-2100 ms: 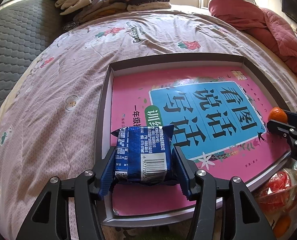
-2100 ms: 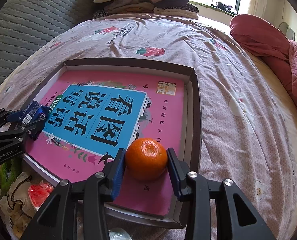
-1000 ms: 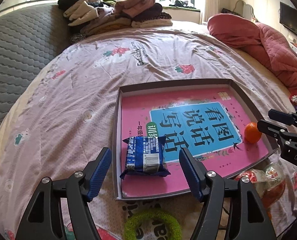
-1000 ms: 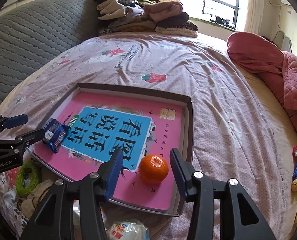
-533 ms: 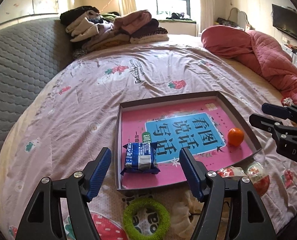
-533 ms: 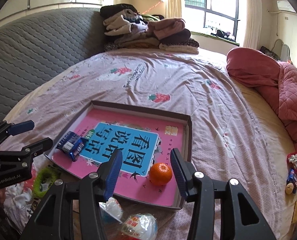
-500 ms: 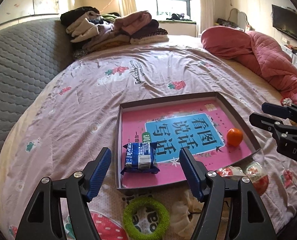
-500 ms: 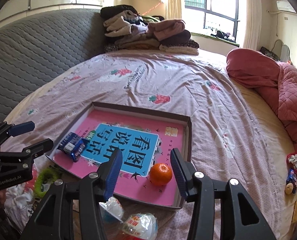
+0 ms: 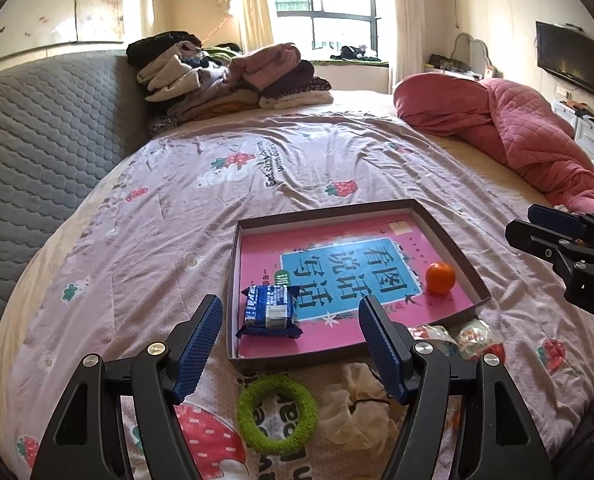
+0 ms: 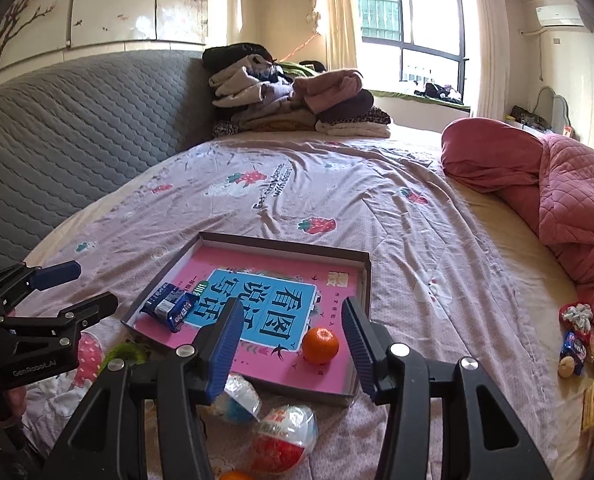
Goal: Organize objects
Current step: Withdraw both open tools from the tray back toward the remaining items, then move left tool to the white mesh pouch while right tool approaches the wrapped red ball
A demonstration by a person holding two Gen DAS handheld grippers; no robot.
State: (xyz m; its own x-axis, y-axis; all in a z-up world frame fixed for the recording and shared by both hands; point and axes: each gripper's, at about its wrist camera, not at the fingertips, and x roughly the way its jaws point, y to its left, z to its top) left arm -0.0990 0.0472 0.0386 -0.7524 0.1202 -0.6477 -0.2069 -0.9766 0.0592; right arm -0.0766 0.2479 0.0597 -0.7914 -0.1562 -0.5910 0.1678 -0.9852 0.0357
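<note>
So I'm holding both claws up over the near edge of the bed, and both are spread wide with nothing between the pads. My left gripper [image 9: 289, 344] is hanging just short of the shallow cardboard tray [image 9: 445, 228], and my right gripper [image 10: 291, 344] is doing the same on the tray's other near side.

Everything relative to that tray: the pink workbook [image 9: 377, 256] with the blue title panel is lying flat inside it, covering the whole floor. The blue biscuit packet [image 9: 271, 312] is sitting on the workbook at the tray's near left corner, barcode facing up. The tangerine [image 9: 440, 277] is resting on the workbook toward the tray's right wall, a bit back from the near edge.

Outside the tray, just in front of its near wall, a green fuzzy ring [image 9: 277, 412] and a cream scrunchie [image 9: 355, 408] are lying on the strawberry sheet [image 9: 169, 240]. Two foil-wrapped toy eggs [image 10: 283, 436] are sitting off the tray's near right corner. A pile of folded clothes [image 9: 233, 76] is stacked well beyond the tray's far wall.
</note>
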